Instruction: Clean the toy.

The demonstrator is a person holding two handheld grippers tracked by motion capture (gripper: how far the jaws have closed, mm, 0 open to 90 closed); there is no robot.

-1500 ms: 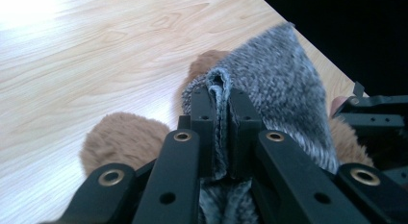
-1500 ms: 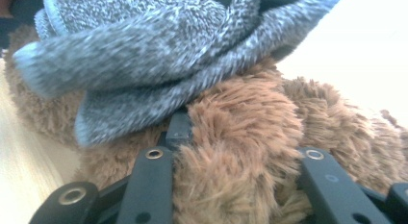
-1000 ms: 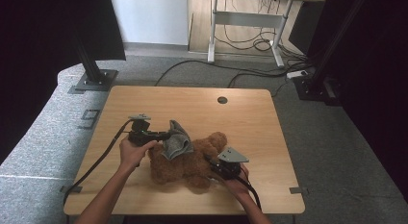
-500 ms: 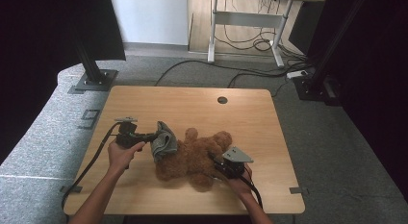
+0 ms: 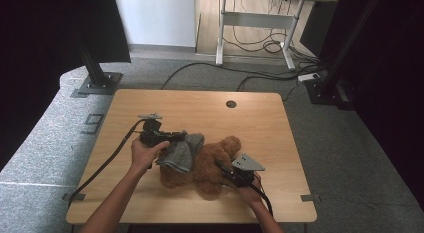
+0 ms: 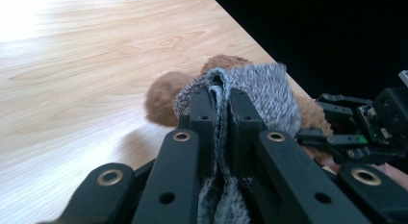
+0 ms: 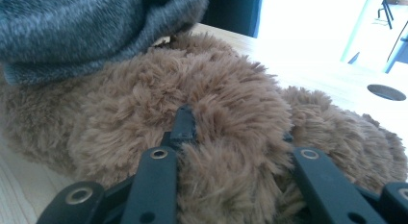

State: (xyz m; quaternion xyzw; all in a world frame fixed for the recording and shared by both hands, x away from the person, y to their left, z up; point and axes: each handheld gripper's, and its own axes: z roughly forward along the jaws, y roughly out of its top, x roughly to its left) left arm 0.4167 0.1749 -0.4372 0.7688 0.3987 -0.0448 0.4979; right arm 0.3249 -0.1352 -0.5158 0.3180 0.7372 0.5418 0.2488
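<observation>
Two hand-held grippers worked at the lower middle of the high view, on a light wooden bench. Left of centre, the left hand-held gripper had its jaws shut tight on a grey knitted cloth; in the left gripper view the two black jaws stood nearly together with a fold of the cloth pinched between them. That cloth draped over the left part of a brown plush teddy bear, which lay on the bench just below the centre of the frame.

At the lower right of the bear, the right hand-held gripper pressed into the plush. In the right gripper view its jaws stood partly apart and sank into the brown fur, gripping a thick bulge of the bear between them, with the grey cloth filling the upper left of that frame.

A round hole sat in the bench top above the bear, towards the upper middle. Cables trailed from both grippers towards the bottom edge.
</observation>
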